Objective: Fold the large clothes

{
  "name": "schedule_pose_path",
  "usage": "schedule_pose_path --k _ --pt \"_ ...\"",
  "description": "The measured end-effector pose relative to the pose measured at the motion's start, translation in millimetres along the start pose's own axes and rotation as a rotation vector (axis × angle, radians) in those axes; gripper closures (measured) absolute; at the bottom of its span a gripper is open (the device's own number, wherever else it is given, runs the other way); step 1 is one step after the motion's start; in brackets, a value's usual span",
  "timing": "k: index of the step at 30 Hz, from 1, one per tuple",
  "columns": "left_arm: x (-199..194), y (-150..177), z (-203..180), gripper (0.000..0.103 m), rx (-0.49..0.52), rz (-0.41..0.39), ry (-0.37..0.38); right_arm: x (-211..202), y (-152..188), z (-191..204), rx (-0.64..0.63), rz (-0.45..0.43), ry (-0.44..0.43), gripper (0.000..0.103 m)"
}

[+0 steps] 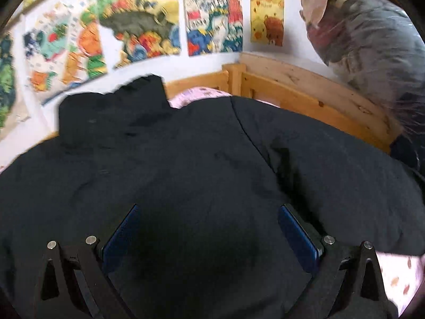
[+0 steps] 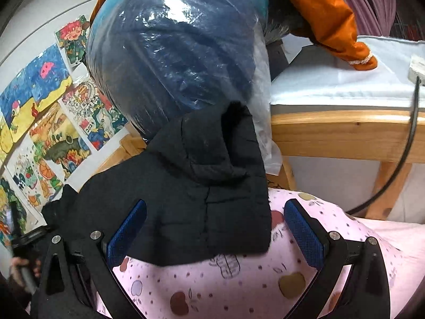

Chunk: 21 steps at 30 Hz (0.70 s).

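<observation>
- Jacket (image 1: 202,159) first: a big black padded one, spread over the pink patterned bedsheet (image 2: 239,292), and in the left wrist view it fills almost everything ahead of the fingers.
- Left gripper (image 1: 209,236) sits low over the body of the garment, blue pads (image 1: 297,239) spread wide, dark fabric bulging up in the gap between them. Nothing pinched that I can see.
- Beyond the left fingertips, the collar stands up against the wooden bed frame (image 1: 305,87) and the wall of colourful drawings (image 1: 138,21).
- Over to the right gripper (image 2: 215,234): fingers spread too, straddling a flap of the jacket. Could be a sleeve end or the hood, I can't tell which. Its edge lies between the pads, nearer the left pad, with bare sheet showing beside the right one.
- Past the right fingertips, a plastic-wrapped blue bundle (image 2: 172,53) looms behind the flap.
- My read: this is the set-up for a fold, both tools placed and neither gripping.
- Next move likely calls for the right fingers to close on that flap's edge and carry it across the body while the left steadies the bulk.
</observation>
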<state>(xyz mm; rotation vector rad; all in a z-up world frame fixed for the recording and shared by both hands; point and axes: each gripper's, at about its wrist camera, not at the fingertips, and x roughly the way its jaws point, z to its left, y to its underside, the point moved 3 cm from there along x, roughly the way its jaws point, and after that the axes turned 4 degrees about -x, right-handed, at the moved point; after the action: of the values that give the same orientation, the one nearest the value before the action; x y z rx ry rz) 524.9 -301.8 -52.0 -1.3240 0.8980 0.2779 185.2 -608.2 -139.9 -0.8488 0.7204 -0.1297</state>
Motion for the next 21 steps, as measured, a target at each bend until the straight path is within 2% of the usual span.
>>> schedule_pose_path --k 2,4,5,6,7,9,11,13,16,18,21 --pt "20 -4 -7 0.0 0.0 0.025 0.03 2 0 3 -0.017 -0.006 -0.006 0.01" --pt "40 -7 -17 0.0 0.01 0.054 0.048 1 2 6 -0.03 -0.009 0.001 0.023" --pt "48 -7 -21 0.0 0.014 0.064 0.053 -1 2 6 -0.028 -0.014 0.009 0.035" --pt "58 -5 -26 0.0 0.018 0.088 0.059 -4 3 5 -0.025 -0.016 0.023 0.043" --pt "65 -3 -29 0.0 0.02 0.111 0.054 -7 4 2 -0.021 -0.013 0.035 0.056" --pt "79 3 -33 0.0 0.022 0.155 0.044 -16 3 -6 0.004 -0.014 0.02 0.066" --pt "85 8 -33 0.0 0.025 0.169 0.042 -26 0 -8 0.017 -0.023 -0.012 0.084" --pt "82 9 -33 0.0 0.018 0.171 0.048 -41 -7 0 -0.005 -0.044 -0.048 0.096" --pt "64 10 -26 0.0 -0.015 0.169 0.05 -64 -20 27 -0.063 -0.094 -0.149 0.097" --pt "39 11 -17 0.001 -0.049 0.15 0.079 -79 -28 52 -0.131 -0.123 -0.21 0.097" --pt "-5 11 -3 0.001 -0.041 0.098 0.087 -98 -37 95 -0.229 -0.15 -0.325 0.097"
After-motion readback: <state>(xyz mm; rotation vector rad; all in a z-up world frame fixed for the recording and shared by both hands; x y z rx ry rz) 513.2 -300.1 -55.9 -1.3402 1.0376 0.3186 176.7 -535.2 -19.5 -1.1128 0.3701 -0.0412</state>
